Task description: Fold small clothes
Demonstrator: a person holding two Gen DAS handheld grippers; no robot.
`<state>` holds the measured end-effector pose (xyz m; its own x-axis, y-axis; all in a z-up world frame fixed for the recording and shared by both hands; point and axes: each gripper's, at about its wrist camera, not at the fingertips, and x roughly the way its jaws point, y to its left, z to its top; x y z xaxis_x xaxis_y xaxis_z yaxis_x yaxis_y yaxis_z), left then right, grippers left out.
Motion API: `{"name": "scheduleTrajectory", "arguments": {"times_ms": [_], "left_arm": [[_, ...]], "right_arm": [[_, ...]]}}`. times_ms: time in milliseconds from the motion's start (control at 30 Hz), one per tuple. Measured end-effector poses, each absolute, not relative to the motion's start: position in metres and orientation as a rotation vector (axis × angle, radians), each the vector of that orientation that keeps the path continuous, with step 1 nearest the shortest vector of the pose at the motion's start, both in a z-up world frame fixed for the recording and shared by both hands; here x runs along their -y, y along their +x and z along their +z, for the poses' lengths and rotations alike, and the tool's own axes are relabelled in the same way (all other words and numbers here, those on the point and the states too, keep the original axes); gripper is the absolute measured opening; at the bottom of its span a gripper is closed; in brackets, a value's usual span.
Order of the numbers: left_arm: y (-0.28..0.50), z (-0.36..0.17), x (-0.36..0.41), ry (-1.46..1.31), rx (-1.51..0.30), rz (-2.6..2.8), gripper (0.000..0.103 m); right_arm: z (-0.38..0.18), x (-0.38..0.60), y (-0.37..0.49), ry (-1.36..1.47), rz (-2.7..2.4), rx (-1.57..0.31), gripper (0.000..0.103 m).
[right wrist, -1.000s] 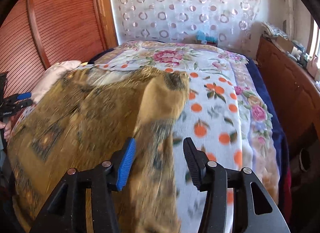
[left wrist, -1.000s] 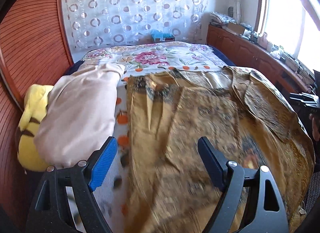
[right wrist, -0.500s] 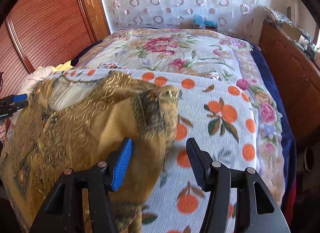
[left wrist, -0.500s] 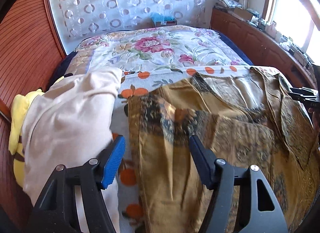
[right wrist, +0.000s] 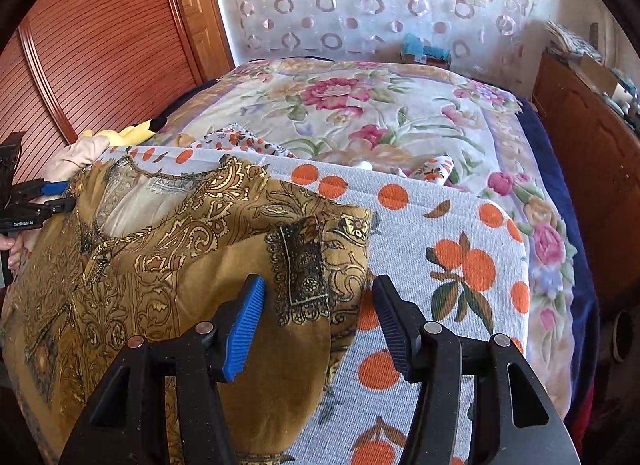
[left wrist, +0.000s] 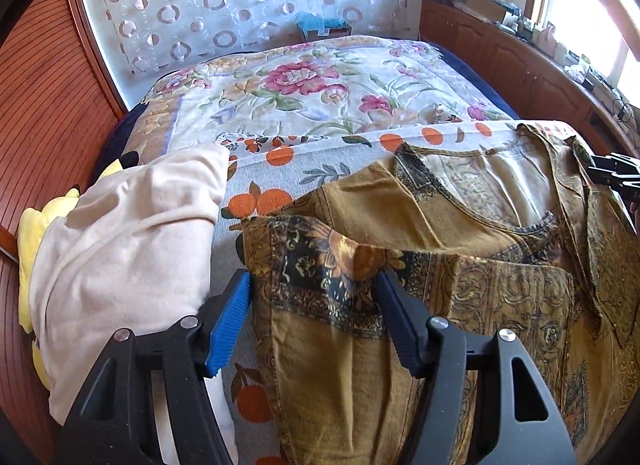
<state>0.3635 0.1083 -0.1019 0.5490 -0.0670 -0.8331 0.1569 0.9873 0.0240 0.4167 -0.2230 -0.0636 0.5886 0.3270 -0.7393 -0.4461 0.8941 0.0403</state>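
Mustard-gold patterned top (left wrist: 460, 233) lies spread on the orange-print blanket (left wrist: 304, 169), neckline open, dark-bordered sleeve rumpled at its edge.

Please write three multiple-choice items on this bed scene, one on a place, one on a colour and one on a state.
1. Where does the pale pink garment lie relative to the mustard patterned top?
A. on its left
B. on top of it
C. on its right

2. What colour is the ridged pad on one of the fingers of the left gripper?
A. red
B. blue
C. green

3. How does the right gripper stand?
A. shut on the top
B. shut on the orange-print blanket
C. open over the top's sleeve

Answers: 1 A, it lies left of the top in the left wrist view. 2 B, the pad is plainly blue. 3 C, a wide gap shows between the fingers.
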Motion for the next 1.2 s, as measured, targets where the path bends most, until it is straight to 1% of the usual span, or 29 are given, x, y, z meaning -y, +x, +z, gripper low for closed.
{"name": "scheduleTrajectory", "arguments": {"times_ms": [167,200,233,300,367,433,467,500,533,567,600,633,667,700,733,767,867,1067,1200], "left_arm": [[0.368,-0.100,-0.104,0.104,-0.979,-0.140,0.066],[0.368,-0.100,-0.104,0.105,-0.979,-0.141,0.065],[0.369,-0.100,-0.104,0.105,-0.979,-0.141,0.061],[0.370,-0.100,-0.104,0.100,-0.981,-0.141,0.060],[0.371,-0.100,-0.106,0.090,-0.981,-0.135,0.053],[0.372,-0.099,-0.109,0.084,-0.978,-0.130,0.049],[0.372,-0.099,-0.109,0.086,-0.979,-0.127,0.044],[0.372,-0.099,-0.109,0.090,-0.980,-0.125,0.042],[0.372,-0.099,-0.110,0.090,-0.982,-0.128,0.036],[0.372,-0.099,-0.110,0.085,-0.986,-0.138,0.029],[0.372,-0.099,-0.110,0.084,-0.990,-0.143,0.027],[0.372,-0.099,-0.108,0.084,-0.994,-0.148,0.022],[0.371,-0.099,-0.106,0.085,-0.999,-0.150,0.021],[0.371,-0.099,-0.104,0.087,-1.001,-0.149,0.020],[0.371,-0.098,-0.101,0.089,-1.002,-0.154,0.018],[0.370,-0.097,-0.099,0.090,-0.999,-0.161,0.012],[0.362,-0.089,-0.093,0.114,-0.969,-0.168,0.005],[0.325,-0.049,-0.091,0.105,-0.850,-0.188,0.005],[0.280,-0.021,-0.090,0.094,-0.771,-0.218,0.004]], "right_arm": [[-0.065,0.218,0.417,-0.182,0.444,-0.812,0.058],[-0.065,0.218,0.417,-0.186,0.442,-0.808,0.058],[-0.066,0.218,0.417,-0.189,0.439,-0.804,0.058],[-0.067,0.217,0.415,-0.196,0.436,-0.795,0.058],[-0.068,0.217,0.414,-0.200,0.433,-0.786,0.058],[-0.069,0.218,0.412,-0.199,0.431,-0.780,0.058],[-0.069,0.218,0.412,-0.198,0.429,-0.780,0.058],[-0.069,0.218,0.411,-0.196,0.430,-0.780,0.058],[-0.068,0.218,0.410,-0.195,0.431,-0.783,0.057],[-0.068,0.218,0.410,-0.194,0.439,-0.786,0.048],[-0.066,0.218,0.409,-0.195,0.454,-0.791,0.039],[-0.065,0.217,0.409,-0.210,0.447,-0.801,0.036],[-0.064,0.216,0.408,-0.223,0.439,-0.809,0.029],[-0.064,0.213,0.407,-0.226,0.449,-0.819,0.018],[-0.062,0.212,0.406,-0.228,0.464,-0.826,0.013],[-0.062,0.209,0.404,-0.240,0.464,-0.827,0.011],[-0.057,0.204,0.397,-0.266,0.445,-0.806,0.008],[-0.031,0.212,0.362,-0.227,0.455,-0.694,0.006],[-0.006,0.216,0.321,-0.207,0.483,-0.600,0.006]]}}
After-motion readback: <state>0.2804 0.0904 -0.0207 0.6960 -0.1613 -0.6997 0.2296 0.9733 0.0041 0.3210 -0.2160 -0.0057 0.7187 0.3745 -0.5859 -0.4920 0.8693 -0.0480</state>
